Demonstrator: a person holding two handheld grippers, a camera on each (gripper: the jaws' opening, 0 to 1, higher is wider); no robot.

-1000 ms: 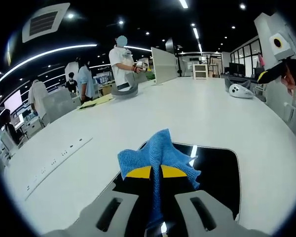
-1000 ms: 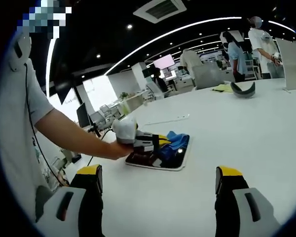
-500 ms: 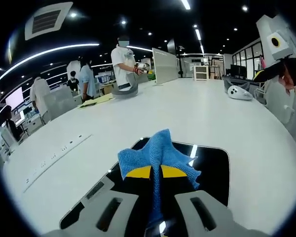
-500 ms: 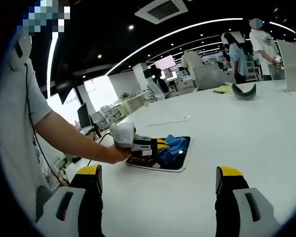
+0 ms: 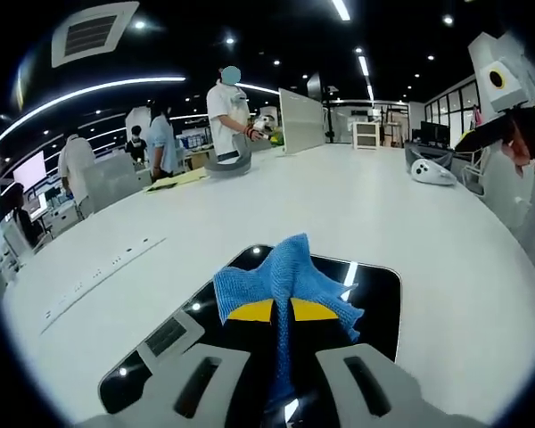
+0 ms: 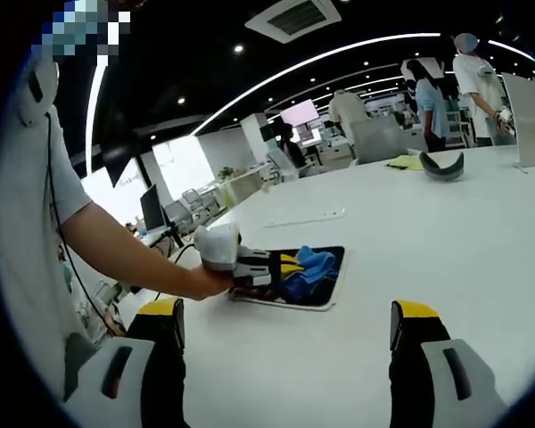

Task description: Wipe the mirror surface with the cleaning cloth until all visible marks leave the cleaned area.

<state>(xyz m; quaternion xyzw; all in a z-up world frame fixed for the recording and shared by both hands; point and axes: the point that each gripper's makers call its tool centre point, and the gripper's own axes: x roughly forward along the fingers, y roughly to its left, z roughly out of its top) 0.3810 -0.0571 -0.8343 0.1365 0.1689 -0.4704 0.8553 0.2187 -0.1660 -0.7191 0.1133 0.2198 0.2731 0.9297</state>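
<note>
A dark rectangular mirror (image 5: 374, 299) lies flat on the white table (image 5: 366, 201). In the left gripper view a blue cleaning cloth (image 5: 285, 276) stands bunched between the yellow-tipped jaws of my left gripper (image 5: 283, 312), which is shut on it and rests on the mirror. The right gripper view has the same mirror (image 6: 325, 294) farther off, with the left gripper (image 6: 290, 266) and blue cloth (image 6: 314, 260) on it, held by a person's arm (image 6: 125, 254). My right gripper (image 6: 285, 323) hangs open well short of the mirror, its yellow-tipped fingers (image 6: 165, 308) wide apart with nothing between them.
A long white strip (image 5: 102, 272) lies on the table left of the mirror. Farther back sit a grey curved object (image 5: 227, 165), yellow sheets (image 5: 174, 181), an upright white panel (image 5: 299, 120) and a white device (image 5: 432, 171). Several people (image 5: 227, 111) stand at the far end.
The left gripper has drawn back along the mirror with the cloth, so more of the dark glass lies beyond it. The right gripper has stayed put.
</note>
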